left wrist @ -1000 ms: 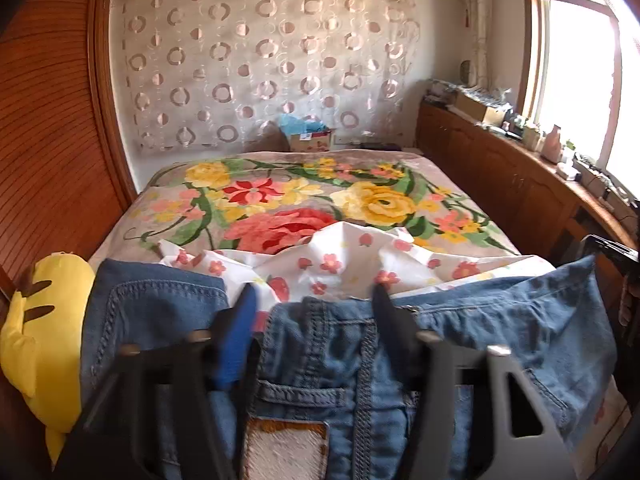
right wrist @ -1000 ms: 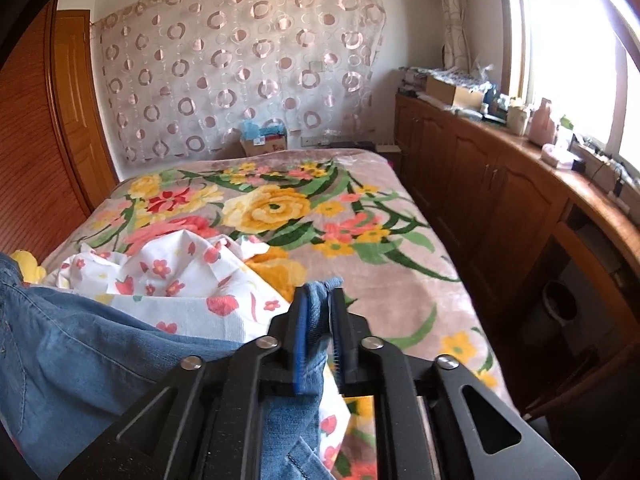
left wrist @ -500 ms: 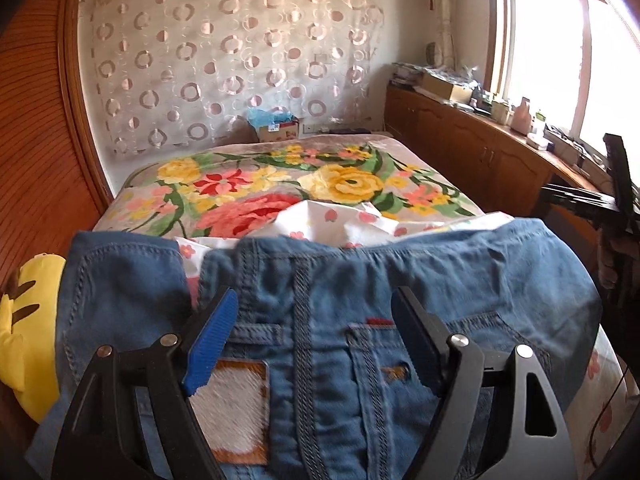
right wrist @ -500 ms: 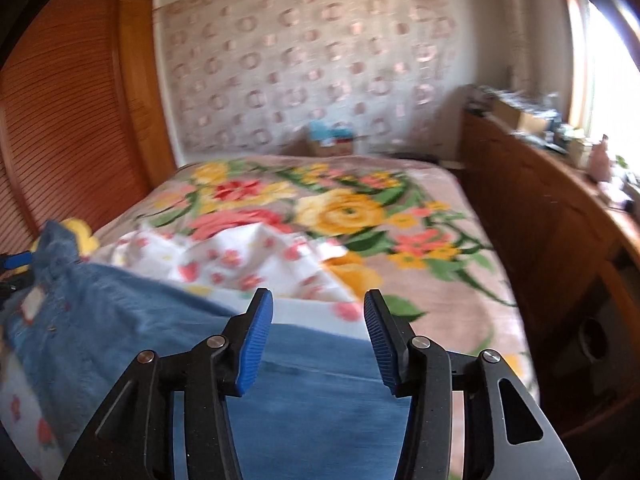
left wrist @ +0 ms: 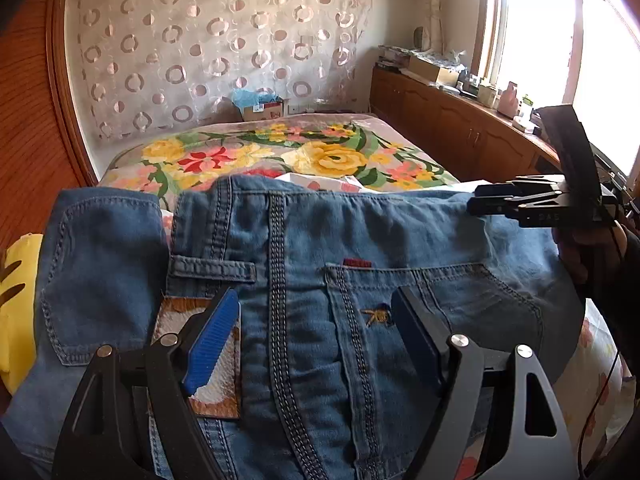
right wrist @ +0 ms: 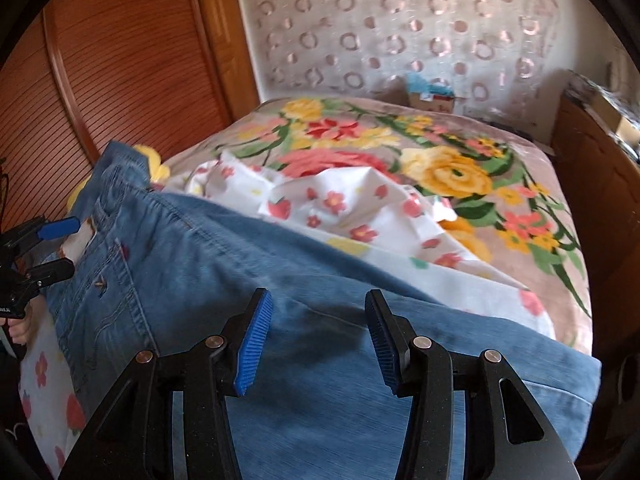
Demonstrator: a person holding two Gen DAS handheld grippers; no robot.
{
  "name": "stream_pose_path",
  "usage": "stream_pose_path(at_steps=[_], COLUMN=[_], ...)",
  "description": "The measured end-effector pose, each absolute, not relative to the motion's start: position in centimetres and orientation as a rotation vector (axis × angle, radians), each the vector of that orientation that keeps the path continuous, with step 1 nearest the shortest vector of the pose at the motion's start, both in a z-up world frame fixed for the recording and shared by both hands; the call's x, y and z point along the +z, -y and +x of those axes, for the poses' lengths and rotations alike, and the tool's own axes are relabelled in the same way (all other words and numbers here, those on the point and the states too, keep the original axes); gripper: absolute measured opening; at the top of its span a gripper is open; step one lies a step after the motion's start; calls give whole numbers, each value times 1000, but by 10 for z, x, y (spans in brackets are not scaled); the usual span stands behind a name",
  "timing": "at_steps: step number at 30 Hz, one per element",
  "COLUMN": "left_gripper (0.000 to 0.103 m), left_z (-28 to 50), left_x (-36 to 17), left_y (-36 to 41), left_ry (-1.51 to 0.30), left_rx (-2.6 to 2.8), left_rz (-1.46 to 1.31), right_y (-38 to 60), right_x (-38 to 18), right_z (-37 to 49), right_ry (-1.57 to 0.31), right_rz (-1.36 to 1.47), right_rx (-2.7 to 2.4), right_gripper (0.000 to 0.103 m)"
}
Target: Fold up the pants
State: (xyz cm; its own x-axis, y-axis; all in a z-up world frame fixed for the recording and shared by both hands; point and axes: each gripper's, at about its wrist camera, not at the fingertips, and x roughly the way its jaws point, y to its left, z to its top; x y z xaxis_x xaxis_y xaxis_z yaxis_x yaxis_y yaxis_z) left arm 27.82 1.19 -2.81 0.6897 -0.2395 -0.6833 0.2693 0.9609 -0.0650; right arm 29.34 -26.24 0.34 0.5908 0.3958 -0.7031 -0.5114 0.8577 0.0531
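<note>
Both my grippers are spread wide, nothing held. Left gripper (left wrist: 316,340) hangs over the jeans (left wrist: 320,280), blue pad (left wrist: 212,344) over the leather patch (left wrist: 200,360) at 7 o'clock, other finger by the back pocket (left wrist: 432,304) at 5 o'clock; whether the fingers touch denim I cannot tell. Jeans lie flat across the near end of the bed (left wrist: 280,148), seat side up, waist end to my left, leg running right. Right gripper (right wrist: 318,340) hovers over the leg part of the jeans (right wrist: 320,320), both blue pads apart with denim showing between them. In the right view my left gripper (right wrist: 44,248) shows at 9 o'clock by the waistband; in the left view my right gripper (left wrist: 532,200) shows at 3 o'clock at the jeans' far edge. White flowered sheet (right wrist: 340,216) is bunched just beyond the jeans, toward 12 o'clock, on the floral blanket (right wrist: 460,168). Yellow plush (left wrist: 18,300) sits at 9 o'clock beside the jeans. Wood cabinets (left wrist: 460,136) run along the right wall.
</note>
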Motion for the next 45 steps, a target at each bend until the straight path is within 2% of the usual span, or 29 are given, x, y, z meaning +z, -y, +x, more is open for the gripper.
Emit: stream_pose_path(at_steps=[4,5,7,9,12,22,27,28,31,33,37,45], left_gripper=[80,80,80,80,80,80,80,80,80,78,74,53], left_z=[277,277,276,275,273,259,250,250,244,241,234,222], left_x=[-30,-30,-31,-31,-31,-26,-29,-29,-32,-35,-39,-46], left_y=[-11,-12,-15,-17,-23,-45,-54,-54,-59,-62,-72,-77], left_ry=[-766,-767,-769,-770,-767,-747,-749,-750,-754,-763,-773,-777], left_rx=[-285,-284,-280,-274,-265,-211,-191,-190,-190,-187,-185,-182], left_rz=[41,39,36,32,22,5,-7,-6,-2,-4,-22,-12], right_y=[253,253,247,241,232,224,208,207,211,221,242,268], right_x=[0,1,-1,-4,-3,43,26,21,17,23,29,23], right_z=[304,307,312,316,316,331,341,341,332,321,283,205], right_ry=[-808,-817,-838,-859,-855,-635,-660,-675,-681,-672,-663,-684], right_rz=[-194,-204,-226,-247,-285,-280,-291,-286,-248,-233,-182,-123], right_rx=[550,554,562,582,610,515,482,476,479,456,458,443], right_gripper=[50,48,38,17,4,2,2,2,13,36,40,53])
